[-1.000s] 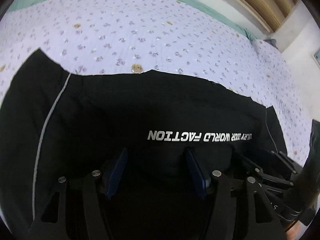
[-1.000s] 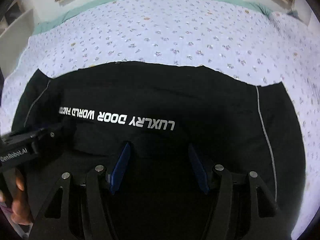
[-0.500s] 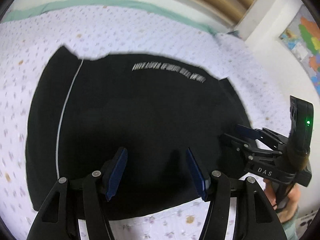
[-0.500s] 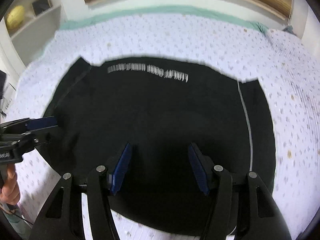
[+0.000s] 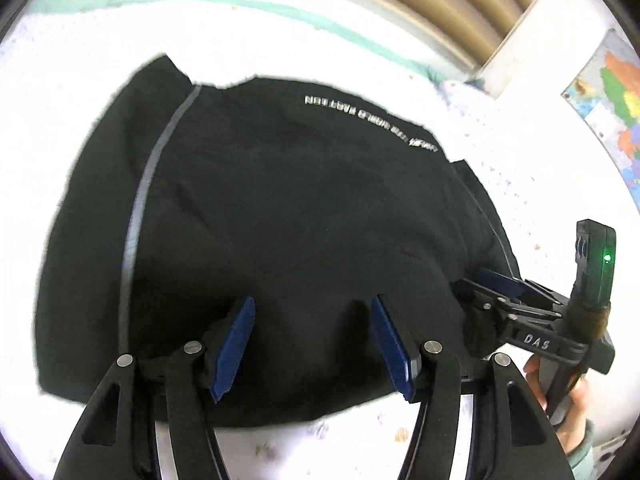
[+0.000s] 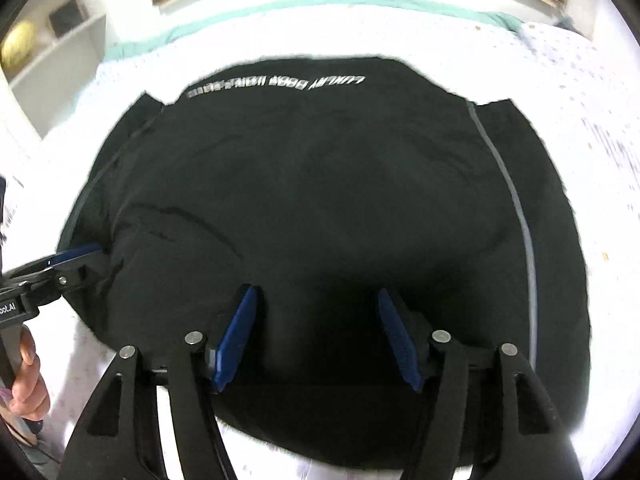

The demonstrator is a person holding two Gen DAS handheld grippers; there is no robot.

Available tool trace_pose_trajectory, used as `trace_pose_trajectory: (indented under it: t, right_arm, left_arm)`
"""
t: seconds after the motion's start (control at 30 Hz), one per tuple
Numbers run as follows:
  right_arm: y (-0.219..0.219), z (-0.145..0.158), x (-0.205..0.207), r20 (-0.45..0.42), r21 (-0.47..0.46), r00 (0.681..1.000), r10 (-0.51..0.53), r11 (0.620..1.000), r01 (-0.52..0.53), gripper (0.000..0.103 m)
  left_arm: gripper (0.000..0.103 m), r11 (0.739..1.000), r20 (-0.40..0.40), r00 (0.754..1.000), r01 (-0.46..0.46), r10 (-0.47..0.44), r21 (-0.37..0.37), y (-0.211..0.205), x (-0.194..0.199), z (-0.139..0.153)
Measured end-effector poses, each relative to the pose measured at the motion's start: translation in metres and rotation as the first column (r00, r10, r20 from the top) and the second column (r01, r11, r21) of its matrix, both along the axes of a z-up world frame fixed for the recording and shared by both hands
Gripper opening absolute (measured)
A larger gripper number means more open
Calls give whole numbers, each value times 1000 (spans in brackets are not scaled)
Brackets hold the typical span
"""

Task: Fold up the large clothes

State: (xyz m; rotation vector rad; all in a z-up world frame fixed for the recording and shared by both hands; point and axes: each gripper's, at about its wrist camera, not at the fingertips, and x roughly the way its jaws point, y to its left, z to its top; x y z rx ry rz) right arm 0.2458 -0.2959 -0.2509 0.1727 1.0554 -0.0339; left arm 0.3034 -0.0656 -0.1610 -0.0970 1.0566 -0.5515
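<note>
Black garment (image 5: 304,216) lay spread on the floral bedsheet (image 5: 532,168), white lettering (image 6: 276,82) along its far edge. Left gripper (image 5: 312,344) and right gripper (image 6: 318,340) were both released, blue pads spread wide above the near hem, nothing between them.

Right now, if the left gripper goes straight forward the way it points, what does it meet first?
Probably the black garment: the open left gripper points at it. Depth is unclear.
</note>
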Motion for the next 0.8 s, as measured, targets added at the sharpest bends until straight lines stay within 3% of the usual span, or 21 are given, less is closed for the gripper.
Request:
trace_pose_trajectory:
  t: [0.13,0.27,0.53,0.8]
  right_arm:
    - [8,21,-33,82,-75,996,-28,997,35,69]
    - [30,51,-66,186,-222,982,-25,973,67,69]
    - [57,89,-114,282,-305,959,-9,947,99,70]
    - [41,99,-142,290,-267,955,-57,954,139,70]
  left_arm:
    - [63,999,126,992,12,-16,33,10,-39,22]
    - [63,998,225,974,27,-38,51,19,-77,46]
    - [63,997,219,973,76,-70,-19,25,-111,68]
    - [63,997,271,959,76,-78,17,28,-137,79]
